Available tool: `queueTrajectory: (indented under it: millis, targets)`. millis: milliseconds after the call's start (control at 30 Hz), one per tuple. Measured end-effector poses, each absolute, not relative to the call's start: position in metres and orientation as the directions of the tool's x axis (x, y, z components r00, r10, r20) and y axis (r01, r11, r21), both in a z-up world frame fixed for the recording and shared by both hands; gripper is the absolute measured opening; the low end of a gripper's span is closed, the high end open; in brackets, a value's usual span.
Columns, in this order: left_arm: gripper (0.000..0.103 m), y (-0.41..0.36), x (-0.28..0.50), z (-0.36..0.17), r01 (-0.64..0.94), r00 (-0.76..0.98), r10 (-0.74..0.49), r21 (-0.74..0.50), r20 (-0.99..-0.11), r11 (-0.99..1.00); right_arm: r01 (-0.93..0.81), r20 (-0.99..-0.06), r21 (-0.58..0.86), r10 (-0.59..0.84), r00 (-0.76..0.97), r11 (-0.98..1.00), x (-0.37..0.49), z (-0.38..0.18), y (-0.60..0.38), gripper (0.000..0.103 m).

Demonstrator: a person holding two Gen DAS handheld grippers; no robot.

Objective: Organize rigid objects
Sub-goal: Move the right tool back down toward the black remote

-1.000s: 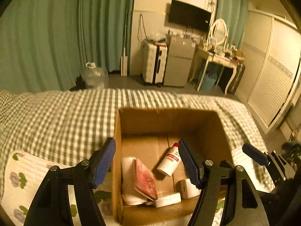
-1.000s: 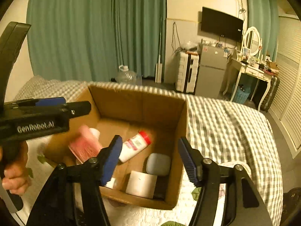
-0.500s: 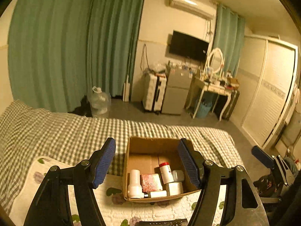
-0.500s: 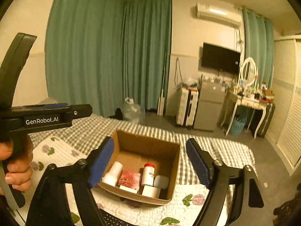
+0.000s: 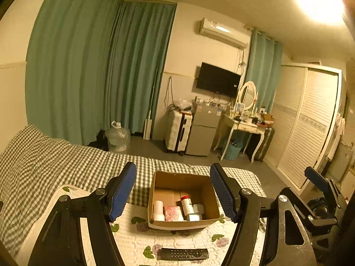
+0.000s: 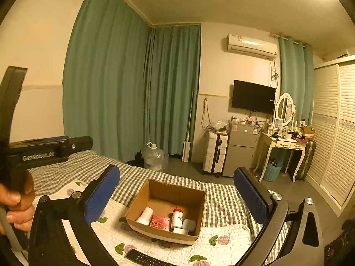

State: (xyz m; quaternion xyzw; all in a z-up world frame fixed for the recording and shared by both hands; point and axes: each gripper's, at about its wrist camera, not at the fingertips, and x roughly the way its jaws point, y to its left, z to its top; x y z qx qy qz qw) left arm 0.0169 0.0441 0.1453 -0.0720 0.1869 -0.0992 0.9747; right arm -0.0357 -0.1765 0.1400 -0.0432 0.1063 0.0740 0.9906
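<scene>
Cardboard box (image 5: pixel 206 188) below, between both tongs | left tongs (image 5: pixel 173 190) agape | right tongs (image 6: pixel 177 197) agape

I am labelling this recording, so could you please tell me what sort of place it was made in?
Most likely a bedroom: a bed with a checked cover, a dressing table with an oval mirror, and a louvred wardrobe along the wall.

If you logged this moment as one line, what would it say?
left gripper: open, empty | right gripper: open, empty | cardboard box: holds bottles, pink packet | remote control: outside on quilt
</scene>
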Motion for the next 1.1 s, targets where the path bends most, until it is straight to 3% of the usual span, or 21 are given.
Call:
queueTrajectory:
  millis: [167, 467, 733, 1100]
  targets:
    - [0.072, 0.043, -0.006, 0.146, 0.198, 0.903, -0.245, -0.165, -0.354, 0.966, -0.156, -0.189, -0.100, 0.135, 0.973, 0.983, -0.062, 0.141, -0.176, 0.103]
    - [0.072, 0.028, -0.037, 0.131, 0.198, 0.920, -0.205, -0.054, -0.335, 0.979, -0.151, -0.244, -0.129, 0.116, 0.963, 0.980, -0.076, 0.118, -0.177, 0.103]
    - [0.072, 0.022, -0.021, 0.088, 0.164, 0.894, -0.160, -0.027, -0.419, 0.986, -0.169, -0.322, -0.153, 0.112, 0.940, 0.974, -0.060, 0.077, -0.176, 0.103]
    - [0.069, 0.019, 0.027, 0.010, 0.138, 0.825, -0.124, -0.016, -0.551, 0.990, -0.219, -0.501, -0.133, 0.125, 0.856, 0.967, -0.011, 0.002, -0.177, 0.103]
